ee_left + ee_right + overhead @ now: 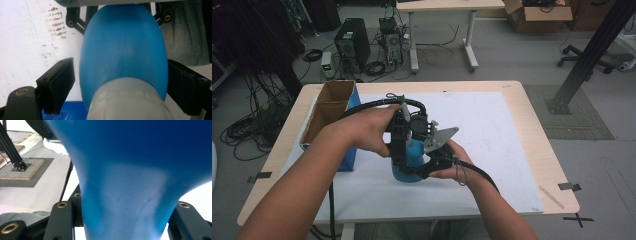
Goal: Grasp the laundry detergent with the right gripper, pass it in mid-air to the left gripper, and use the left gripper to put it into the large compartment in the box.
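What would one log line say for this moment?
bottle: blue, on white mat | left gripper: open around bottle | right gripper: around neck, grip unclear | box: left

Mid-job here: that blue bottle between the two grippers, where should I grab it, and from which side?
Probably grip the blue bottle at its narrow waist, not the bulging body. In the left gripper view the wide body nearly fills the gap between the pads, leaving little margin. Come in level from the side: in the high view it stands upright on the white mat.
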Demonstrator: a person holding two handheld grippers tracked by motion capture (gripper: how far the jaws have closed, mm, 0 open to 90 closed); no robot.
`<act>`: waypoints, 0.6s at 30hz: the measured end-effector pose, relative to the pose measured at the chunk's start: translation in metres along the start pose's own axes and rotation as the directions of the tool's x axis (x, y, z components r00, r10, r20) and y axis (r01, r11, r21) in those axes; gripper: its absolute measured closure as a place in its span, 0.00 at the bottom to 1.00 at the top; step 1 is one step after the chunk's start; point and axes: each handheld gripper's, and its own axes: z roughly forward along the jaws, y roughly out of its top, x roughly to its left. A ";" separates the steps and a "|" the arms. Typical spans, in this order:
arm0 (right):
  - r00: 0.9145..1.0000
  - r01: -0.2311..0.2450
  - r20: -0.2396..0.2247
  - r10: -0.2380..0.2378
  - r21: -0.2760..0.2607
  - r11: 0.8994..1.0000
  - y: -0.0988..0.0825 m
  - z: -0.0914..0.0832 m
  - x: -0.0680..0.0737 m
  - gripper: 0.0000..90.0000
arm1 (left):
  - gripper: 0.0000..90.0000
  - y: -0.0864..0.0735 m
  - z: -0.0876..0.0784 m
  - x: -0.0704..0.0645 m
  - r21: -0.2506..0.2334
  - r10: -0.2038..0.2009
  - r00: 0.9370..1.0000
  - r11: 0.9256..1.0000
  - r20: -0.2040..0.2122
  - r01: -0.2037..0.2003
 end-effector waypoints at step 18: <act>1.000 -0.009 0.010 0.009 0.000 1.000 0.000 -0.002 0.000 0.51 | 0.24 0.003 0.001 0.000 -0.002 0.010 1.000 1.000 -0.003 -0.010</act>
